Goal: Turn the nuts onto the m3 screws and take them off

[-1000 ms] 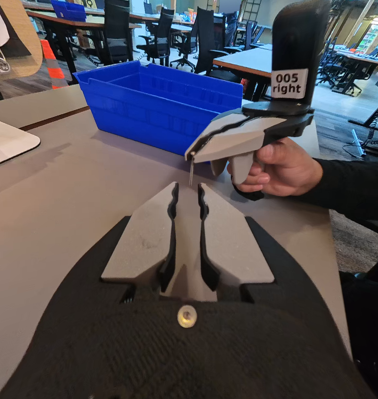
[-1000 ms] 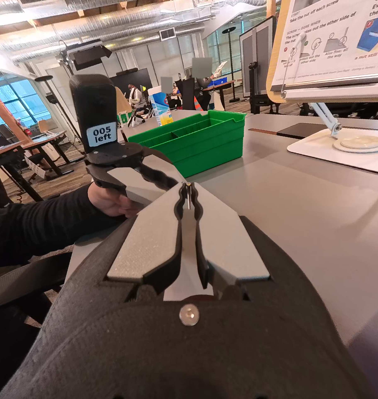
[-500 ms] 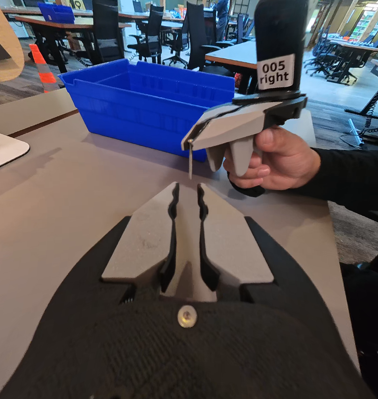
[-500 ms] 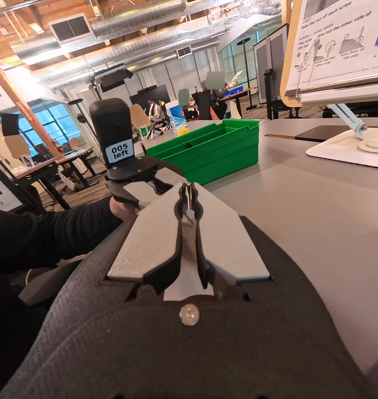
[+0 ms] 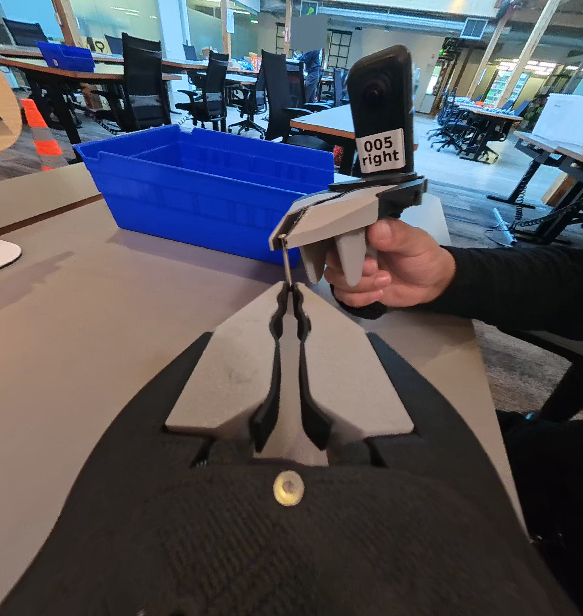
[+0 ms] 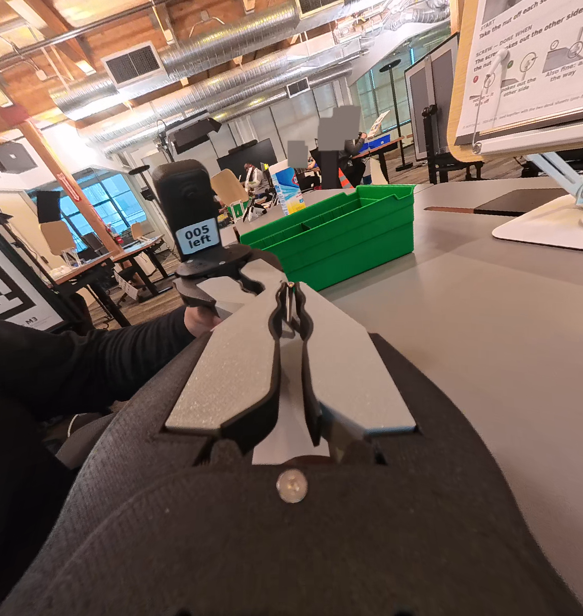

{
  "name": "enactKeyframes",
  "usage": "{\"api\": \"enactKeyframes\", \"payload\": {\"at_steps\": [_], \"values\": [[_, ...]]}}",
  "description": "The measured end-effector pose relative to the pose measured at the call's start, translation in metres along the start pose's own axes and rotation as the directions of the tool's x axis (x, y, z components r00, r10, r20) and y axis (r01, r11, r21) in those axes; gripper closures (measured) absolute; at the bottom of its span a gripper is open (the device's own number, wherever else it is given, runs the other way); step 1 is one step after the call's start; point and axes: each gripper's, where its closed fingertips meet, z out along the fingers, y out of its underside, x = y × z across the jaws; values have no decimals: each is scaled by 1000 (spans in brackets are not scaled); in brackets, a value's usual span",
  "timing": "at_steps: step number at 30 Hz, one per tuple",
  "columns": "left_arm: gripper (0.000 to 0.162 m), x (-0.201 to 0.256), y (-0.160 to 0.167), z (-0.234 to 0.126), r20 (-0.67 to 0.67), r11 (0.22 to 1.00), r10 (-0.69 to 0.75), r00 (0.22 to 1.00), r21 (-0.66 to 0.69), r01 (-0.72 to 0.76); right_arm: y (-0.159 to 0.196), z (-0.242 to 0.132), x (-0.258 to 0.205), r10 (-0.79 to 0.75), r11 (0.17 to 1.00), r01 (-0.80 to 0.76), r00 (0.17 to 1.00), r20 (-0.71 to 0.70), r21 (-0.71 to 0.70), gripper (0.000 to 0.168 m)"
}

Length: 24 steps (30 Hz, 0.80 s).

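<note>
A thin metal M3 screw (image 5: 286,261) hangs upright from the tips of my right gripper (image 5: 281,237), which is shut on its head. My left gripper (image 5: 289,287) sits directly below, its jaws closed in around the screw's lower end. I see no nut. In the right wrist view my right gripper (image 6: 288,289) pinches the screw (image 6: 288,305) at its tips, and the left gripper's fingers (image 6: 228,290) reach in from the left underneath. Both grippers are held above the grey table (image 5: 100,316).
A blue bin (image 5: 200,200) stands behind the grippers in the left wrist view. A green divided bin (image 6: 350,240) stands ahead in the right wrist view. A white stand base (image 6: 550,226) with an instruction sheet (image 6: 533,66) is at the right. The table edge (image 5: 466,333) runs close by. Only a small space, under 4 cm, lies between the two pairs of fingers.
My left gripper was open below the hanging screw. It has risen to the screw's lower end and its jaws have closed on it. The right gripper has kept its hold.
</note>
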Motion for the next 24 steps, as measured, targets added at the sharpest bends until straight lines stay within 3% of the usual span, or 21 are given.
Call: {"api": "enactKeyframes", "payload": {"at_steps": [11,24], "values": [[162,-5,-19,-14,11,996,-3,1000,89,2,-1,-8,2,-31,999,31,1000,-4,-11,166],[162,-3,-33,-19,-71,972,-119,990,196,131,9,-2,-3,130,992,-129,987,96,-15,167]]}}
